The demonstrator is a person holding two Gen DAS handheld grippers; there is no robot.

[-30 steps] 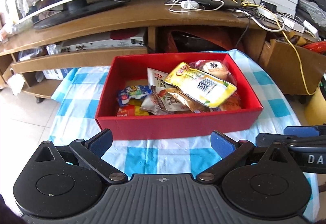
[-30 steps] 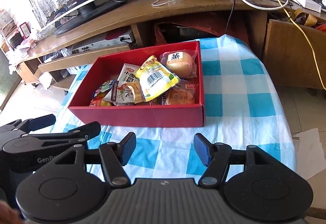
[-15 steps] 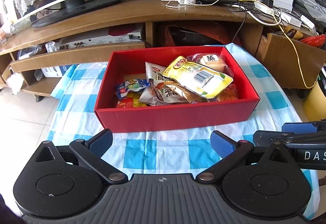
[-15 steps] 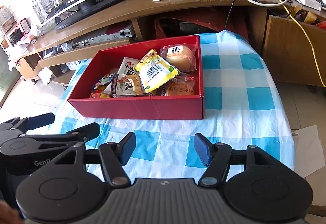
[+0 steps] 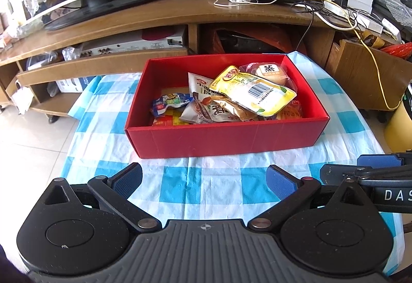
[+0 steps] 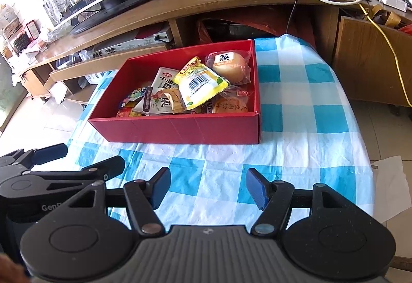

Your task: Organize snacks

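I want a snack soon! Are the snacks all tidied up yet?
Nearly, it seems. The snacks are piled in the red box, and none lie on the cloth. Both grippers, left and right, are open and empty. Straightening the heap may remain.

Left gripper (image 5: 204, 181) agape, right gripper (image 6: 208, 187) agape, jaws just widening

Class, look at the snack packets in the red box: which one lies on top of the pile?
The yellow packet with the barcode; it rests across the other packets, fully uncovered.
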